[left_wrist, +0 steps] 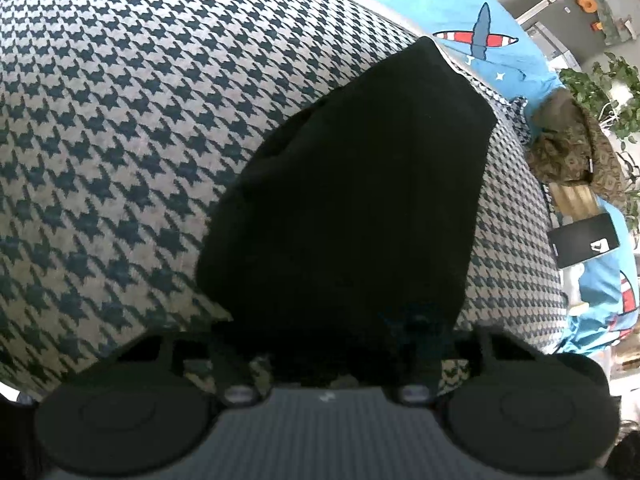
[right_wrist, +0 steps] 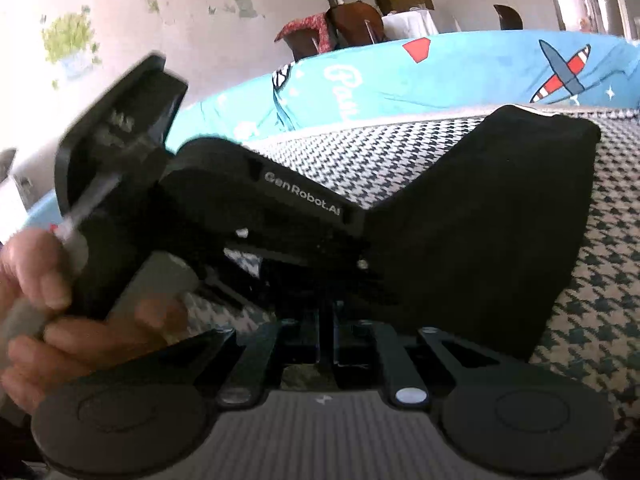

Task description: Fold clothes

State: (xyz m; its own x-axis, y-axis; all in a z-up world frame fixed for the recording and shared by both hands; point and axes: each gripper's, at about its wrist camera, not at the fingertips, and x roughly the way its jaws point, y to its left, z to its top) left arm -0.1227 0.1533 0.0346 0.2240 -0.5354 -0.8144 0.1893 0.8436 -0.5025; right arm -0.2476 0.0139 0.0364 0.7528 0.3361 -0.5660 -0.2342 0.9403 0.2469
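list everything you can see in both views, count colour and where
black garment: 1, black, lying folded on the houndstooth cover, near edge at both tools
houndstooth cover: 1, dark blue and off-white, spread under the garment
blue sheet: 1, bright blue with red and blue aeroplane prints, beyond and beside the cover
brown patterned cloth: 1, olive brown, heaped at the right edge in the left wrist view
black flat item: 1, black with a small white mark, right of the cover
leafy plant: 1, green, far right
left tool: 1, black, fingertips at the garment's edge
right tool: 1, black, low at the garment's near edge
hand: 1, gripping the left tool's handle
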